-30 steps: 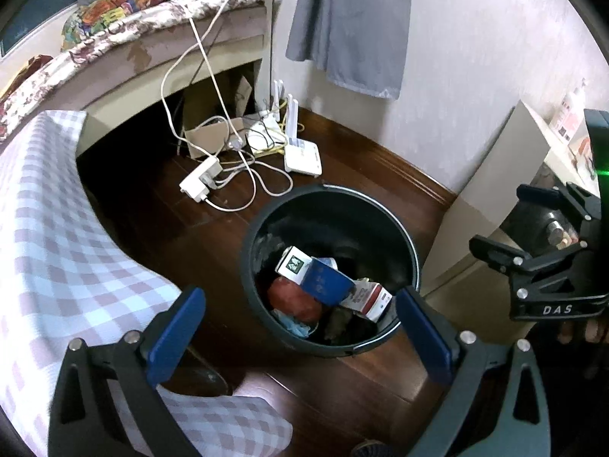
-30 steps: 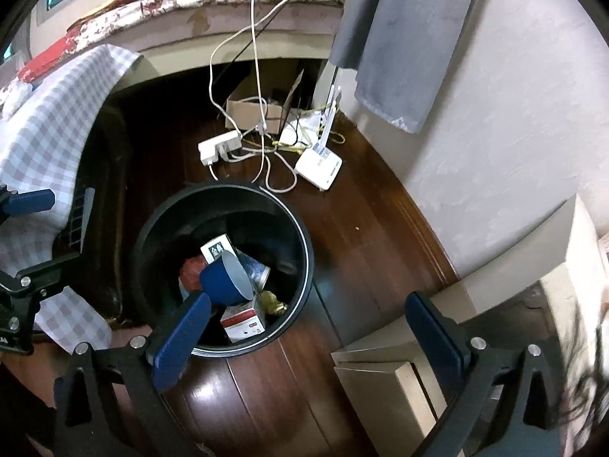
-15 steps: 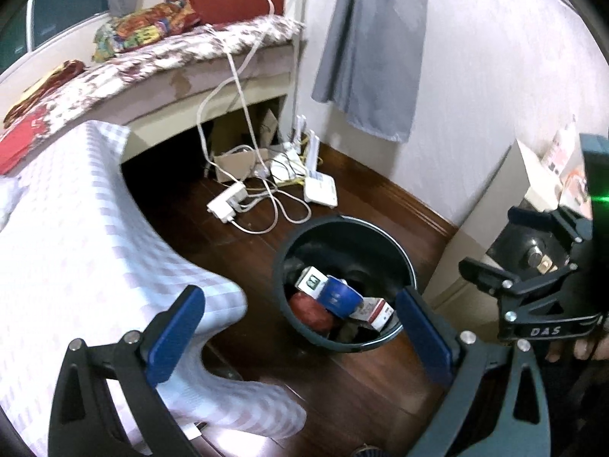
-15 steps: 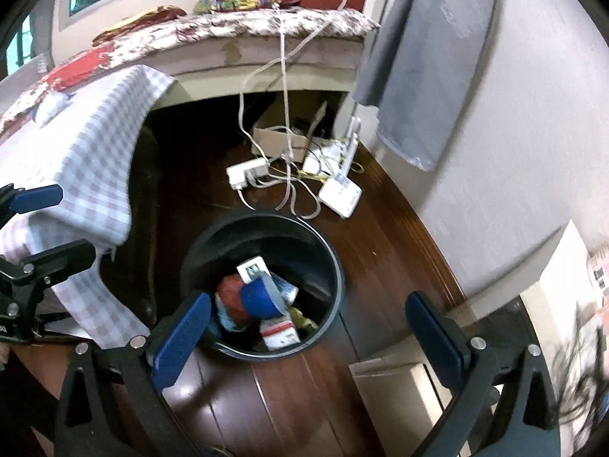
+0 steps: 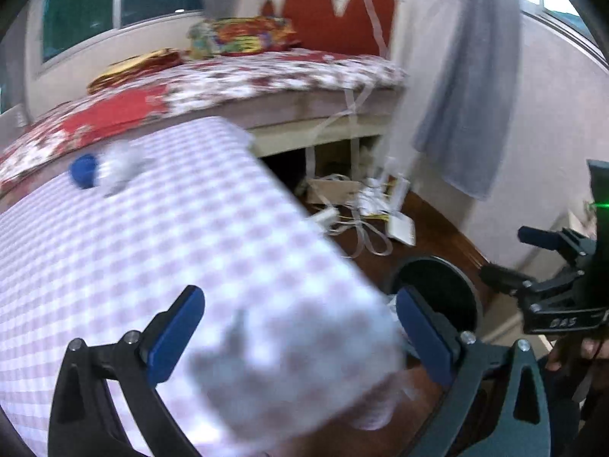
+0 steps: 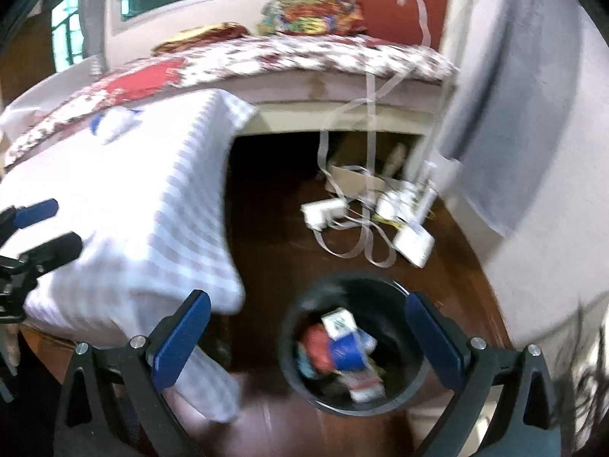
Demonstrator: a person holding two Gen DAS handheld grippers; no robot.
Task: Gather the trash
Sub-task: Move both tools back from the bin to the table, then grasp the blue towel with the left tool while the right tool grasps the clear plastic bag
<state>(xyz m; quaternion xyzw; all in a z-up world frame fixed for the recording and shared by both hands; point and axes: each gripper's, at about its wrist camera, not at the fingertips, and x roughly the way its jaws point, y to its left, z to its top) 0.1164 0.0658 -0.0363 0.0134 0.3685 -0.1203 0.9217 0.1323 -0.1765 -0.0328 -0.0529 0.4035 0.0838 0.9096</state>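
Observation:
A black round trash bin (image 6: pixel 295 375) stands on the dark wood floor and holds a blue cup (image 6: pixel 348 350), a red wad and small cartons. In the left wrist view only part of the bin (image 5: pixel 441 285) shows past the checkered tablecloth (image 5: pixel 152 251). On that cloth far back lie a blue item (image 5: pixel 83 175) and a whitish crumpled thing (image 5: pixel 121 167), both blurred. My left gripper (image 5: pixel 300 327) is open above the table corner, empty. Above the bin, my right gripper (image 6: pixel 308 335) also stands open with nothing in it.
A bed with a floral cover (image 6: pixel 289 57) runs along the back. Power strips, a white router (image 6: pixel 415 243) and cables lie on the floor under it. A grey garment (image 5: pixel 464 87) hangs on the wall. The other gripper (image 5: pixel 552 297) shows at the right edge.
Both grippers have risen and tilted up away from the bin; the tabletop and bed now fill the left view. Both stay open and empty.

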